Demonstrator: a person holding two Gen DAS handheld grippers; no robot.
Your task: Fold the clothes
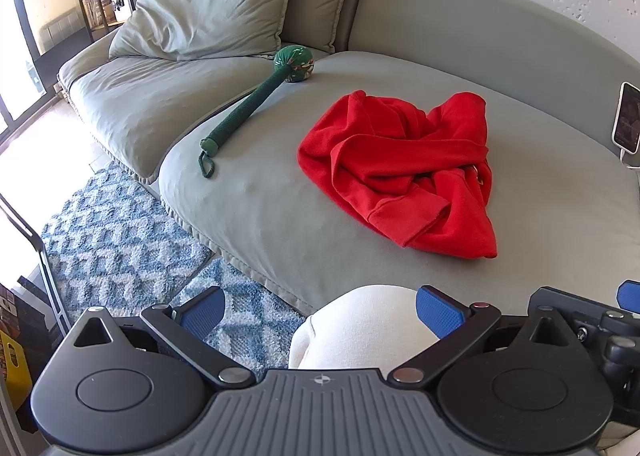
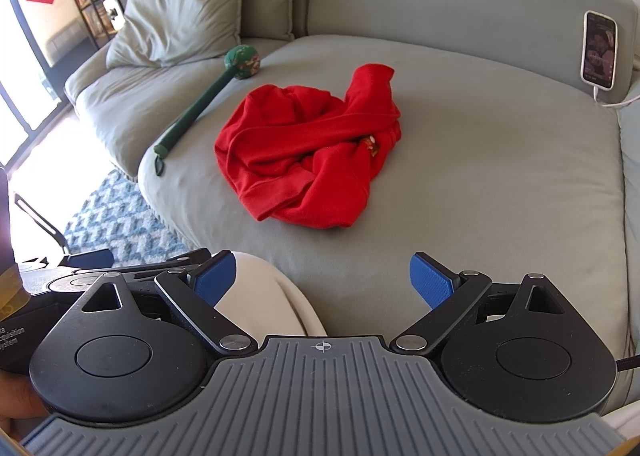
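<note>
While both tongs [image 1: 320,310] [image 2: 322,280] gape apart, crumpled red fleece garment [image 1: 400,172] lies heaped.

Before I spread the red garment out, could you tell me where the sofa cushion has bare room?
The widest bare stretch lies between the red garment and the phone against the backrest. Another strip runs between the garment and the cushion's near edge. It is tighter between the garment and the green massage hammer.
</note>
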